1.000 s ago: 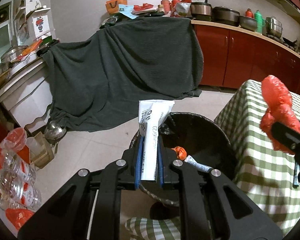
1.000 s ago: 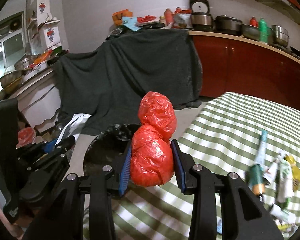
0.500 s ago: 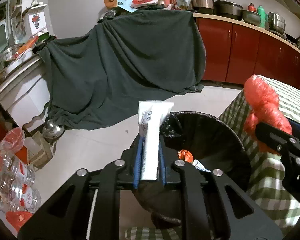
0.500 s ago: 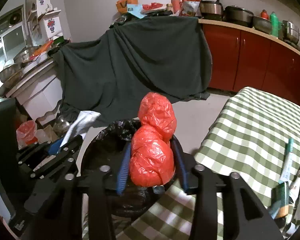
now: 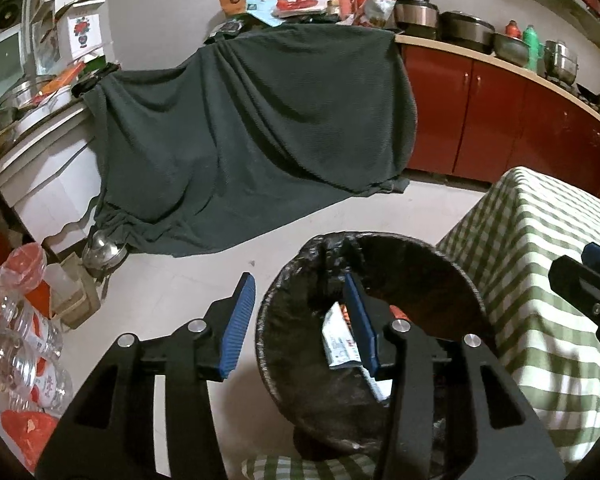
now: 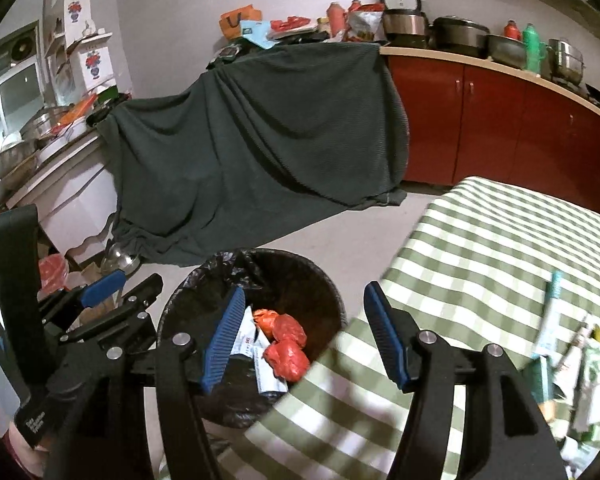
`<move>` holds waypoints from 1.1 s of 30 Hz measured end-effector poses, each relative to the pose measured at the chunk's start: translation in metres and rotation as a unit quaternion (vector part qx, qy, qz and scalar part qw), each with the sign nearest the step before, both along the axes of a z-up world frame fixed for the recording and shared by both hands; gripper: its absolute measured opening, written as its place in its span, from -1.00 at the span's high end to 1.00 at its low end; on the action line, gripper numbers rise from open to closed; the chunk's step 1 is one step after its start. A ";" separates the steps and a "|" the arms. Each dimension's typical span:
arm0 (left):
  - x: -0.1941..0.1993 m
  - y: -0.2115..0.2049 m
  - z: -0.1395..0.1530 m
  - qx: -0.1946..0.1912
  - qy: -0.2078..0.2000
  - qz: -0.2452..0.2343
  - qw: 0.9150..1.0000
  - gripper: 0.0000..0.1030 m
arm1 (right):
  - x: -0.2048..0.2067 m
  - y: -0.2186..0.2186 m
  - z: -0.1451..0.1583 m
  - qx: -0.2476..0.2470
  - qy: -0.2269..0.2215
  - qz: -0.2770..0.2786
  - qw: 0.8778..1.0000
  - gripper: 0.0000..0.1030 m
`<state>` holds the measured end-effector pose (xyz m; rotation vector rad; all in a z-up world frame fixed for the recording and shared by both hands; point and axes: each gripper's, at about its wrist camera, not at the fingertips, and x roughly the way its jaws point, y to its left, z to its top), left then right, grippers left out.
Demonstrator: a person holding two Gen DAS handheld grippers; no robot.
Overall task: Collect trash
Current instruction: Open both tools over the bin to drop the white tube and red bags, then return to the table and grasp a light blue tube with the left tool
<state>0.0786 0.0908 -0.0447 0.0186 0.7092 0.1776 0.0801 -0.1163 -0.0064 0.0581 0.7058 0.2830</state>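
While both grippers hover over bin [image 6: 204, 280]: left gripper [image 5: 300, 300] and right gripper [image 6: 304, 312] jaws just opening, empty, to drop trash; red bag [image 6: 286, 344] and white wrapper [image 5: 338, 340] inside bin; more litter [image 6: 580, 356] on tabletop [image 6: 480, 248].

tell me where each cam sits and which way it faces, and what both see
Left wrist: rides the left claw, angled down over the black bin; open blue pads frame it, right claw at the right edge.
Right wrist: rides the right claw, angled down at bin and checked table; open pads, left claw at left.
Shared: bin, white packet, dark draped cloth, red cabinets.
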 end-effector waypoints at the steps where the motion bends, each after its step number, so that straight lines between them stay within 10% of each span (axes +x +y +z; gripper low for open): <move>1: -0.002 -0.002 0.002 -0.001 -0.002 -0.004 1.000 0.07 | -0.005 -0.006 0.002 -0.001 -0.003 -0.005 1.000 -0.18; 33: -0.052 -0.178 0.008 0.014 0.011 -0.186 0.982 -0.09 | -0.116 -0.201 -0.010 -0.034 0.006 -0.217 0.976 -0.18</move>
